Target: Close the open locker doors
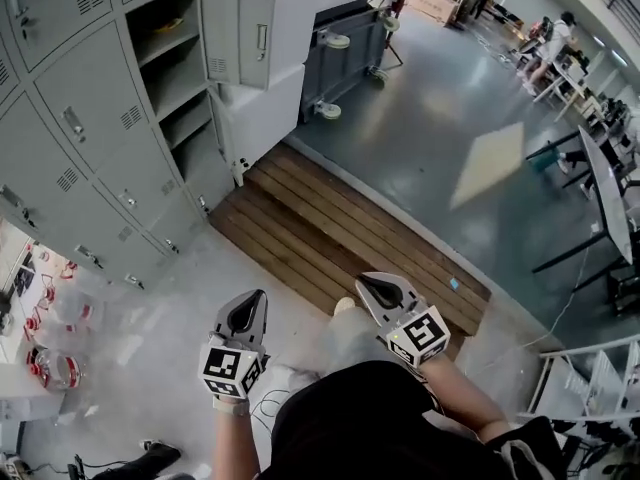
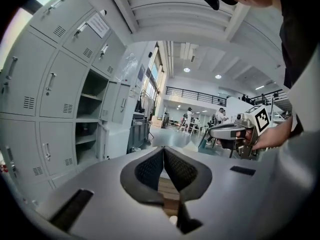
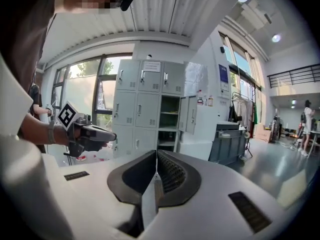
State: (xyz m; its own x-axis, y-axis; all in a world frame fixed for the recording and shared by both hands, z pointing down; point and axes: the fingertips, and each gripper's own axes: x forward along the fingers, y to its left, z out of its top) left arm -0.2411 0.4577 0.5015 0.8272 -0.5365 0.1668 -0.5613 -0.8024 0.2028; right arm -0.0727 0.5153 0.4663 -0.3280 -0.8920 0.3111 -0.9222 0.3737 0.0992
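Left gripper (image 1: 246, 310) and right gripper (image 1: 384, 290), head view: both low by my waist, well apart from the open locker door (image 1: 240, 33). Left gripper view: jaws pressed together, empty. Right gripper view: same, door ahead unclosed; task not begun, I judge.

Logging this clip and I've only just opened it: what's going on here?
A person stands a little way back from a bank of grey lockers, holding a gripper in each hand. The left gripper and right gripper are both shut with nothing between the jaws, and neither touches anything. One column of the lockers stands open, a door swung out and bare shelves showing. That door is not yet closed.
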